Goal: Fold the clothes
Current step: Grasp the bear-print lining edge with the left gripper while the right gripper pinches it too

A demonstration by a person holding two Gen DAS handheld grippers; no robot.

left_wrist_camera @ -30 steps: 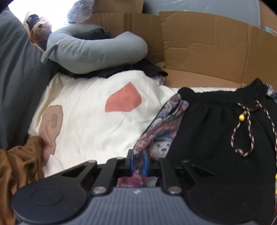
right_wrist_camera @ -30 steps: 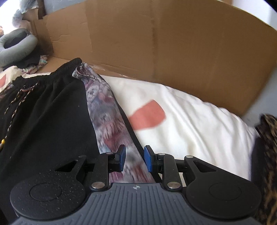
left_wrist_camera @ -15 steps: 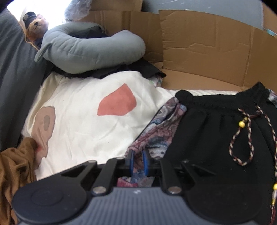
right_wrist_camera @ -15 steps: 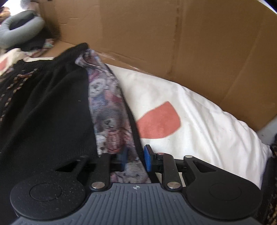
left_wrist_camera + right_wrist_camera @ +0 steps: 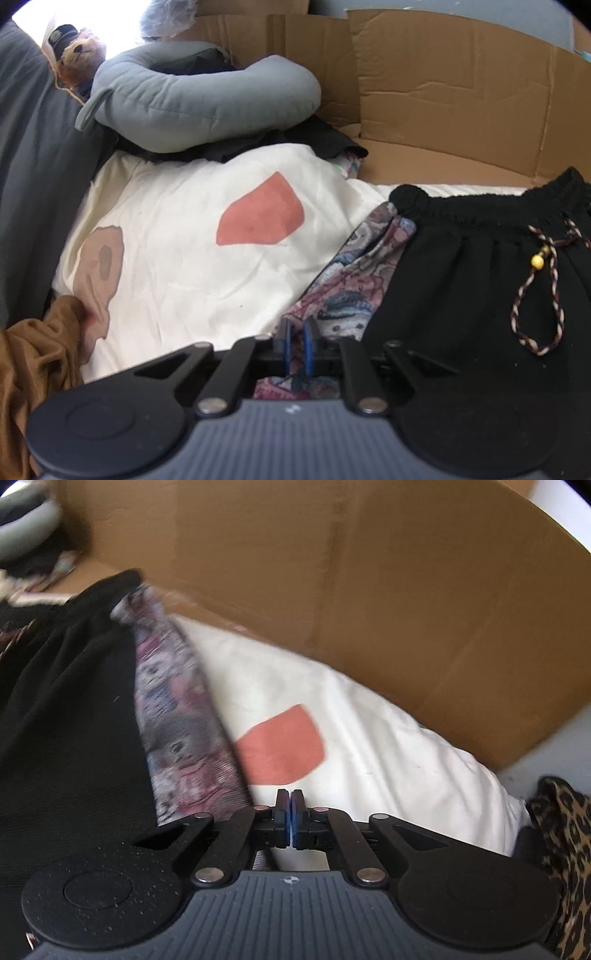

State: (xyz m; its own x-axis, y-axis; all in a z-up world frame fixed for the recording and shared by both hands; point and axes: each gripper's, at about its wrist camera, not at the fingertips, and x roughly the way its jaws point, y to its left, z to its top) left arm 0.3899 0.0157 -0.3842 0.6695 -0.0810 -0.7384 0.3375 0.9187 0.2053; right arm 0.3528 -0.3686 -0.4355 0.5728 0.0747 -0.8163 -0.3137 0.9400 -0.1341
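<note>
While the left claw [image 5: 296,345] pinches the patterned bear-print side panel [image 5: 354,273] of the black drawstring shorts [image 5: 461,280], the right claw [image 5: 291,821] has just closed flat; whether it nips the opposite panel [image 5: 181,731] cannot be told (fabric runs just left of its pads). Shorts lie on the cream blanket [image 5: 177,251], waistband far, long axis pointing away between both claws. Neither hand sits nearer.
</note>
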